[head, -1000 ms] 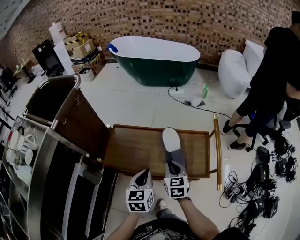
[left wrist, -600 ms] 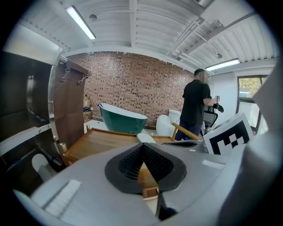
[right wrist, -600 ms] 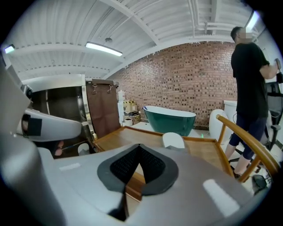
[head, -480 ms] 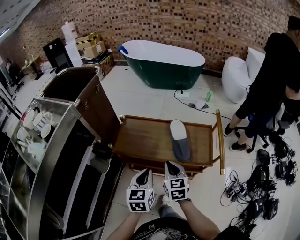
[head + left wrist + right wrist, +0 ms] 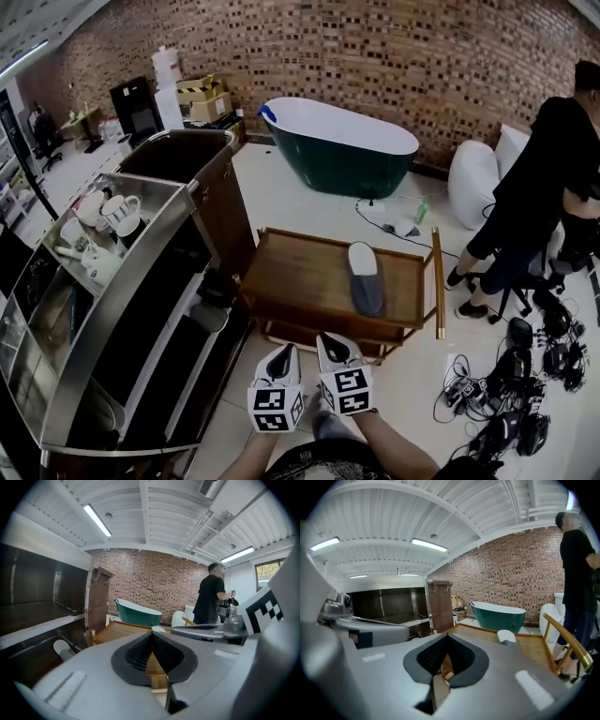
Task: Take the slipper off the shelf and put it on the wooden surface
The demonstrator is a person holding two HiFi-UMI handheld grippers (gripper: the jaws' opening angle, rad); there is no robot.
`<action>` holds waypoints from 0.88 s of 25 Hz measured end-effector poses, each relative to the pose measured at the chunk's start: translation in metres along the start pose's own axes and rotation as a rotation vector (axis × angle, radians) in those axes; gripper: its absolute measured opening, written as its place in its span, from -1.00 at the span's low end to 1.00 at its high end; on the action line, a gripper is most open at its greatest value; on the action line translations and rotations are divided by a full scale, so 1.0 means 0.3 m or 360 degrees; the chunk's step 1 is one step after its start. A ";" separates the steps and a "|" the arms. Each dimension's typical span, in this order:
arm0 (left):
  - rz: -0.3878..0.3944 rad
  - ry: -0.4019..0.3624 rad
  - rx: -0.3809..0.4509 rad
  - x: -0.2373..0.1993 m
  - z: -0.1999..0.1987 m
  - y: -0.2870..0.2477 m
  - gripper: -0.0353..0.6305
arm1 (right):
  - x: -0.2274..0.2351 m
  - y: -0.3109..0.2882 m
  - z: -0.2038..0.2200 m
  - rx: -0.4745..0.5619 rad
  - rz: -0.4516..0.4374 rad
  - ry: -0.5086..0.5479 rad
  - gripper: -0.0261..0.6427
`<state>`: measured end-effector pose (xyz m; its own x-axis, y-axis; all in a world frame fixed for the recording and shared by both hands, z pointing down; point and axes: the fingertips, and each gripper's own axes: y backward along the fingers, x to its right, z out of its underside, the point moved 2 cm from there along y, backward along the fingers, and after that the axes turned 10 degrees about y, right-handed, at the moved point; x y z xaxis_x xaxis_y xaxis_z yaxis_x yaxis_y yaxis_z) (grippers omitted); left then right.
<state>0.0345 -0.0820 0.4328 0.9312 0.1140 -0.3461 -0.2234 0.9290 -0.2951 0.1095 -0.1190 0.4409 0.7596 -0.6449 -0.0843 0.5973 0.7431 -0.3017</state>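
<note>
The slipper (image 5: 365, 278) lies on the wooden surface (image 5: 300, 281), ahead and slightly right of the right gripper (image 5: 333, 342), which is nearer than the left gripper (image 5: 283, 354). Its long axis points away from the grippers. Both sets of jaws are together and empty.

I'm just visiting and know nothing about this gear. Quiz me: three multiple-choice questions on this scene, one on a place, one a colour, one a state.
1. Where does the slipper lie?
A. on the floor
B. on the wooden surface
C. in a cardboard box

2. What colour is the bathtub outside?
A. dark green
B. red
C. yellow

3. The fingers of the right gripper are:
A. wide open
B. closed on the slipper
C. shut, empty

Answers: 1 B, it rests flat on the wood; 2 A, green shell, white inside; 3 C, they meet with nothing between.
</note>
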 end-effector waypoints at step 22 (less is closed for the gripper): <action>-0.0176 0.0011 0.0193 -0.010 0.038 0.417 -0.88 | -0.386 0.265 -0.128 0.0208 -0.0430 0.0057 -0.92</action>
<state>0.0070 0.0378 0.4071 0.9461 0.0069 -0.3238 -0.0831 0.9715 -0.2222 0.0592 0.0079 0.3901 0.5602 -0.8267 -0.0518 0.8066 0.5587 -0.1930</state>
